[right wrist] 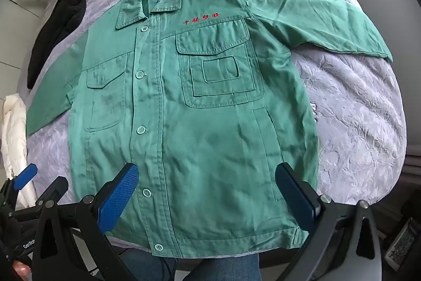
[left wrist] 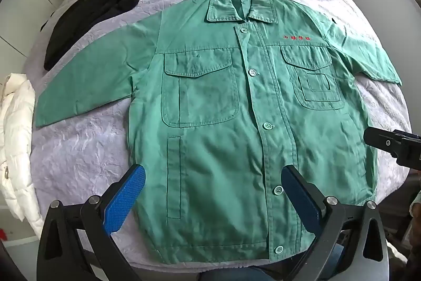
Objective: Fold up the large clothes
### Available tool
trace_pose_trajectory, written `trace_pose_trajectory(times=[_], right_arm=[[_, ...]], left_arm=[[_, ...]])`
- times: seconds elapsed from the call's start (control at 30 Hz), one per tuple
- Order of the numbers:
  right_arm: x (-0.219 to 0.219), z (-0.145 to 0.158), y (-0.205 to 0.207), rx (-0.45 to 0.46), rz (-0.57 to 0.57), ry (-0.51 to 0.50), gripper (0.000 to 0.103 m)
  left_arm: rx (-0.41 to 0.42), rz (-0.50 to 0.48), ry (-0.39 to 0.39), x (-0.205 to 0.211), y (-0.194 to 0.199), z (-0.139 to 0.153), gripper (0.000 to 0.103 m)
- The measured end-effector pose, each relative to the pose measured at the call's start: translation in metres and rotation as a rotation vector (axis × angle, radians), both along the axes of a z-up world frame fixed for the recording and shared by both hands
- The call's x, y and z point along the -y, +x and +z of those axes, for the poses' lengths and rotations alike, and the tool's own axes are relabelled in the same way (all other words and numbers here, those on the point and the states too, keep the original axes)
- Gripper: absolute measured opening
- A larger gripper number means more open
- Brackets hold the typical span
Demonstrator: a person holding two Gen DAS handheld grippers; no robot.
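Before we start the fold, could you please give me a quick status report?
Both grippers, left and right, open, holding nothing. Green jacket flat on the bed, buttoned, sleeves spread. Black garment beside the left sleeve, not blocking.

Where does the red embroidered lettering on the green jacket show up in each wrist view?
Left wrist: the red lettering sits upper right of centre, above the pocket with the stitched square.
Right wrist: the red lettering sits upper centre, right of the collar.
Shared landmark: the black garment lies on the bedspread at upper left in both.
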State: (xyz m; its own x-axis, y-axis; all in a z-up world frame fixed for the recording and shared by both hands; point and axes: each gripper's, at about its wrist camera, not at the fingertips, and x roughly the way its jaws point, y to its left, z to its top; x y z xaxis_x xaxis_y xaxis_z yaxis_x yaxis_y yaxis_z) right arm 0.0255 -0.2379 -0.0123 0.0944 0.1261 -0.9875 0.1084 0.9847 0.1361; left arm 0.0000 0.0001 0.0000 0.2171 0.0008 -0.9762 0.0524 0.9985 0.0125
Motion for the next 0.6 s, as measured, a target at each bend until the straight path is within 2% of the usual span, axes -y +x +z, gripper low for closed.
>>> trace_pose_trajectory(times=[0.3,0.6], right_arm=[[-0.003,0.006,-0.004,0.019,0.011,-0.019,0.103],[-0.008,0.004,-0.009,0.012,0.023,-0.023,0.103]], left_arm=[[0.009,0.009,0.016,-0.006,0.002,0.009,0.103],[0.007,0.048,0.041,-0.01,-0.005,0.004,0.103]])
